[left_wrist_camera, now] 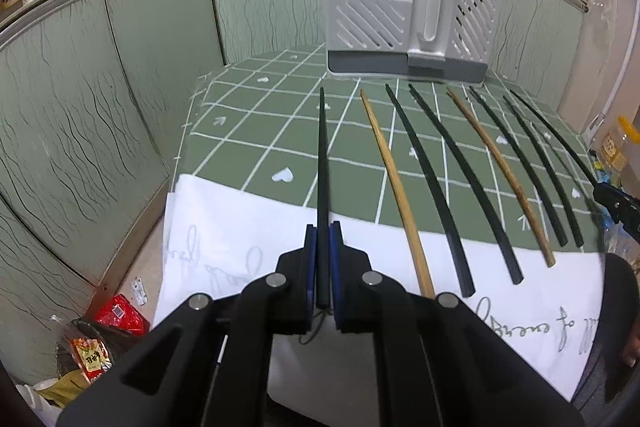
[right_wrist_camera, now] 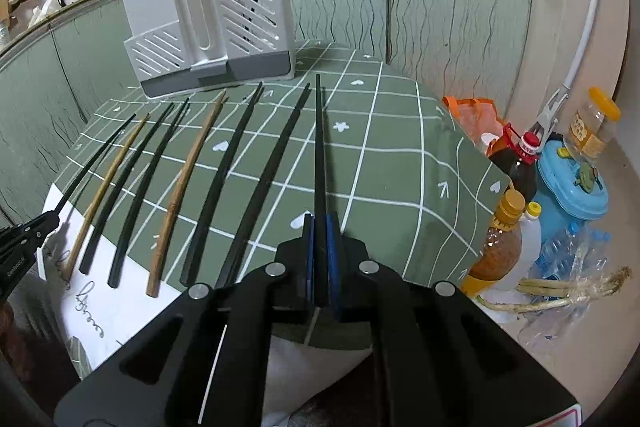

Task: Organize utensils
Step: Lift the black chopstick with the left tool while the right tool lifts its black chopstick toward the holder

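the left gripper (left_wrist_camera: 323,227) is clenched on the butt end of a black chopstick (left_wrist_camera: 322,163) at the left end of the row, and the right gripper (right_wrist_camera: 319,223) grips another black chopstick (right_wrist_camera: 318,147) at the right end; both sticks point toward the grey utensil holder (left_wrist_camera: 404,27) at the far edge of the tabletop. the likely trouble is leverage: each stick is pinched only at its thick end, so it may pivot or slip between the pads on the way up, and a sagging tip could miss the holder's slotted compartment or knock the two sticks already standing in it. a low sweep could also scatter the loose chopsticks (left_wrist_camera: 436,179), black and wooden, lying side by side between the held ones. the surface is a green checked tablecloth (left_wrist_camera: 256,155) over a white cloth (left_wrist_camera: 240,227) hanging at the near edge, boxed in by green patterned panels (left_wrist_camera: 80,131); bottles (right_wrist_camera: 508,223) and packets crowd the floor.
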`<state>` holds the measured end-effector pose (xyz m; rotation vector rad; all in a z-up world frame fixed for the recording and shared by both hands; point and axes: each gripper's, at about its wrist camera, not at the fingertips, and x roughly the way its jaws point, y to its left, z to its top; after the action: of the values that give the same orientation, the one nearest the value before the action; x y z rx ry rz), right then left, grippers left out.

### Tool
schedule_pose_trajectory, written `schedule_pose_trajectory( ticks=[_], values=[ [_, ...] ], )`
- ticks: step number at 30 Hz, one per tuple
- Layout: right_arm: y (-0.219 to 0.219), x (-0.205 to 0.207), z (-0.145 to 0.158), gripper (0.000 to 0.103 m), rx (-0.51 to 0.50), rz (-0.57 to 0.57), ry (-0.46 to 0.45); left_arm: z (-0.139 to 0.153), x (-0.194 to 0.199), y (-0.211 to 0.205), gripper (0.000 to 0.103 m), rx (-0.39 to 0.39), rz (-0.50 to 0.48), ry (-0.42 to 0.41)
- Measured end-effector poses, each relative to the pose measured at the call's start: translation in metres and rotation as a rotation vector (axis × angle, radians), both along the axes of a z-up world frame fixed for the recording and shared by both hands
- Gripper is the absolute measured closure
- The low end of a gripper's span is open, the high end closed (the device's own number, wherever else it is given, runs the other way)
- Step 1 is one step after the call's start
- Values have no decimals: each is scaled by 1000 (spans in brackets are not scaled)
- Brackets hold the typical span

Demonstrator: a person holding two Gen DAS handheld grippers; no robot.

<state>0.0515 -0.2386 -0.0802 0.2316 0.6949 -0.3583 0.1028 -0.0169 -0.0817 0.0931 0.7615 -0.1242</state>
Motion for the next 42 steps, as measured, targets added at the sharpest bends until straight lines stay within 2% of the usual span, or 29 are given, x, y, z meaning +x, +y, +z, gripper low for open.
schedule_pose_trajectory(
  ticks=[14,27,38,42],
  values=[
    [-9,-6,37,97,-5,26,-38,46,-7,5,95,-22,-19,-74],
    [-18,-15,88,97,-34,35,-133,85,-10,8,95,-31,-38,-144],
    [-21,-4,128,97,-52,63,-191,123,-2,8,95,-55,-67,-192],
    [-25,2,139,97,-47,69,-205,135,5,10,95,-87,-77,-192]
  ],
)
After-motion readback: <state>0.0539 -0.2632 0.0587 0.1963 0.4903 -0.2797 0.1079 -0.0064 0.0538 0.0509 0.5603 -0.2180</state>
